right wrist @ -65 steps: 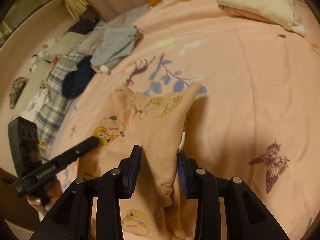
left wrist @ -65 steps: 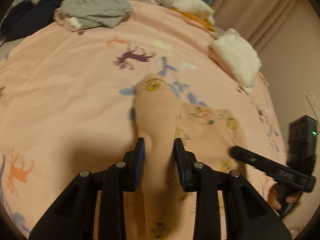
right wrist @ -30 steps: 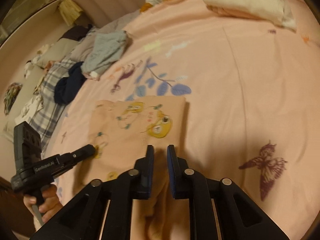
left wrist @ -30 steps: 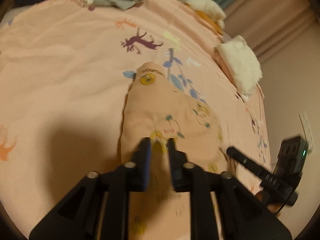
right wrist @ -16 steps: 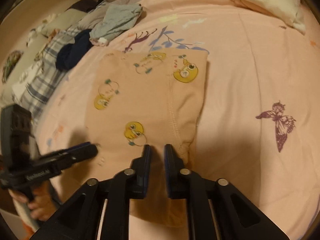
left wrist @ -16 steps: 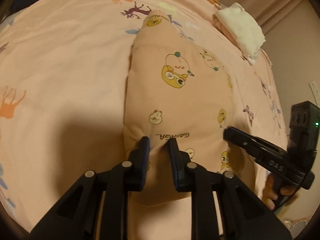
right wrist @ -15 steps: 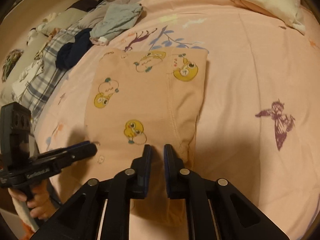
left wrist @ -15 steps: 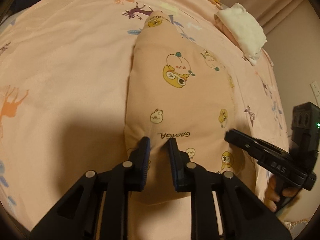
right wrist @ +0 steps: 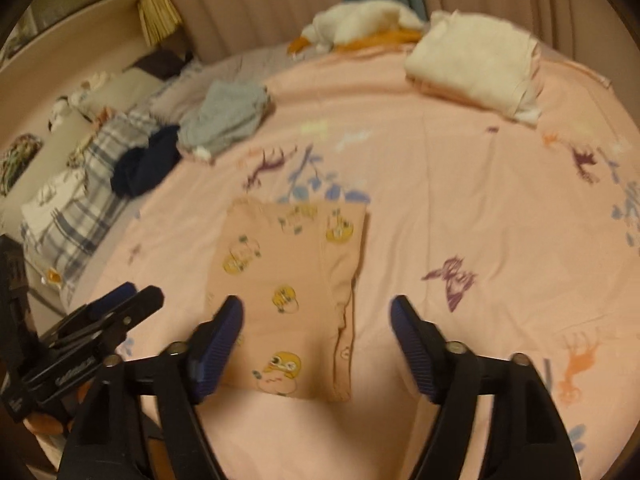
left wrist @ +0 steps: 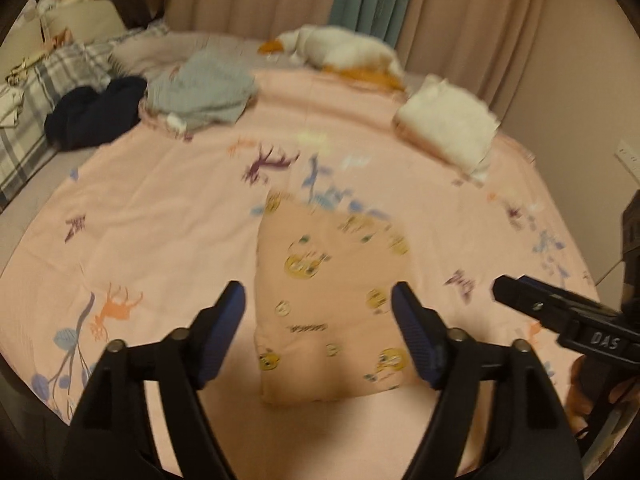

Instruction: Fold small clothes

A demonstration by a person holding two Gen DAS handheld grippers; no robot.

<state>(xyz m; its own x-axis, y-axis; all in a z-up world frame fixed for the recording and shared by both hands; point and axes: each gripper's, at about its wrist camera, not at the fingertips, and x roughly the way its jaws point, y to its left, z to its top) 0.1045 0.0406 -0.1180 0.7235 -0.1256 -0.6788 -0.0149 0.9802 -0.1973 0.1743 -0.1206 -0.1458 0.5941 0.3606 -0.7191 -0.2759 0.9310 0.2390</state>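
Your left gripper (left wrist: 316,300) hangs wide open and empty above the folded peach garment (left wrist: 332,300) lying flat on the pink bedsheet (left wrist: 160,220); your right gripper (right wrist: 316,312) is likewise spread and empty. This fold looks finished, so next you pinch an edge to halve it again or move it aside.

— What sort of place is this?

— A home bedroom. A bed under a pink sheet printed with animals and butterflies (left wrist: 168,216) fills the views.

— What else?

— Long beige curtains (left wrist: 460,20), a checked grey-and-white blanket (right wrist: 80,196), a rumpled pale-blue garment (left wrist: 204,92) and a folded white cloth stack (right wrist: 476,68).
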